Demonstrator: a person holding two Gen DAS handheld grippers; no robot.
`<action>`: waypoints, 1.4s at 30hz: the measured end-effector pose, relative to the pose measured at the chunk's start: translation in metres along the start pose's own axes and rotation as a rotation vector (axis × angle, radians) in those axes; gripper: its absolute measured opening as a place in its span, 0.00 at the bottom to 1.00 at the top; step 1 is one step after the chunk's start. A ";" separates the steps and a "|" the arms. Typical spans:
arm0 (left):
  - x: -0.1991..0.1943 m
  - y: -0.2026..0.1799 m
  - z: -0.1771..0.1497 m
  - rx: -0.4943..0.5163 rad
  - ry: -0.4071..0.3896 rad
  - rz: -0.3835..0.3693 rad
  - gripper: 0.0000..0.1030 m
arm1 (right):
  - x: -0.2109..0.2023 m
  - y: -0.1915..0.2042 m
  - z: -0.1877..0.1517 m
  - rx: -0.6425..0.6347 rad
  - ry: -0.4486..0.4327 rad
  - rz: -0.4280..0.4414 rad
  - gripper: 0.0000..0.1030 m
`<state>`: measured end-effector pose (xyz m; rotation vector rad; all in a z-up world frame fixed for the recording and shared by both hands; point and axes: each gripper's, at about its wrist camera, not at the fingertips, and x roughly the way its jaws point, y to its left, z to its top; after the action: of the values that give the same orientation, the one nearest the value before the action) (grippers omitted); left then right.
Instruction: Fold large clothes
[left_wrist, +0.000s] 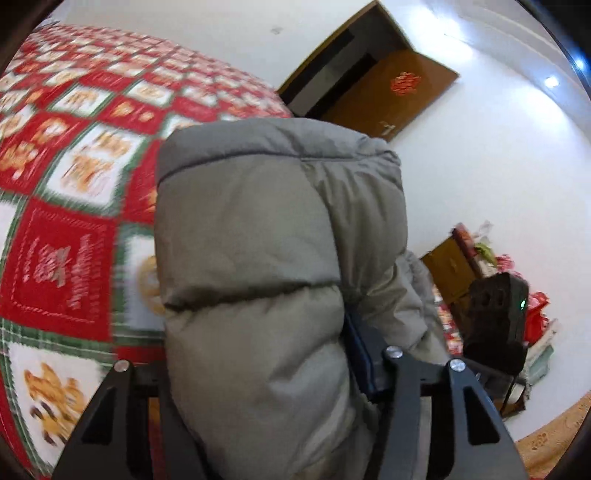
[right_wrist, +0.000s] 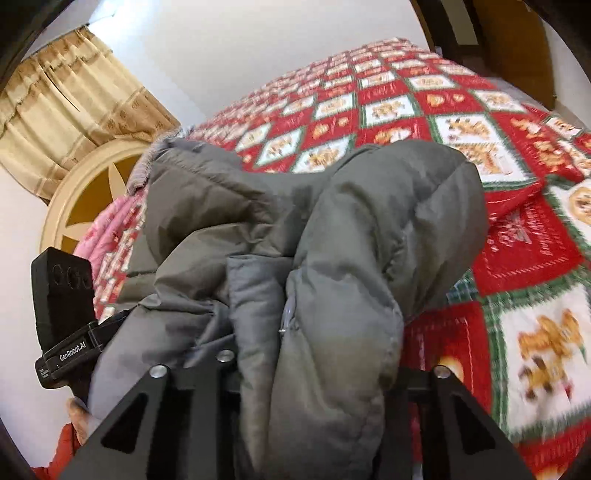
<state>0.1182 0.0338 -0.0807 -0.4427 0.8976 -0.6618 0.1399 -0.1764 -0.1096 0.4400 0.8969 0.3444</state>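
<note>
A grey puffer jacket (left_wrist: 258, 221) is bunched into a thick roll and hangs above the bed. In the left wrist view it fills the gap of my left gripper (left_wrist: 255, 354), which is shut on it; one blue pad (left_wrist: 360, 350) presses its right side, and the other fingertip is hidden by fabric. In the right wrist view the same jacket (right_wrist: 351, 221), zip showing, bulges out between the jaws of my right gripper (right_wrist: 314, 362), which is shut on it with both fingertips buried. Each view shows the other gripper's black body beside the bundle.
A red, white and green patchwork quilt (left_wrist: 74, 166) covers the bed (right_wrist: 517, 240) below. A brown door (left_wrist: 388, 92) stands open and a wooden cabinet (left_wrist: 450, 266) is cluttered. A beige curtain (right_wrist: 74, 103), a cream headboard (right_wrist: 92, 184) and a hand (right_wrist: 79, 413) show at left.
</note>
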 end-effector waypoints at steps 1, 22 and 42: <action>-0.005 -0.020 0.005 0.033 -0.014 -0.019 0.56 | -0.017 0.002 0.001 0.002 -0.033 0.003 0.28; 0.185 -0.091 0.068 0.220 0.190 0.340 0.61 | -0.071 -0.170 0.049 0.193 -0.089 -0.178 0.27; 0.181 -0.078 0.065 0.360 0.070 0.574 0.97 | -0.077 -0.175 0.060 0.187 -0.109 -0.272 0.63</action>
<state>0.2271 -0.1418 -0.1003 0.1640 0.8935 -0.2970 0.1616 -0.3753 -0.1129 0.4963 0.8727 -0.0130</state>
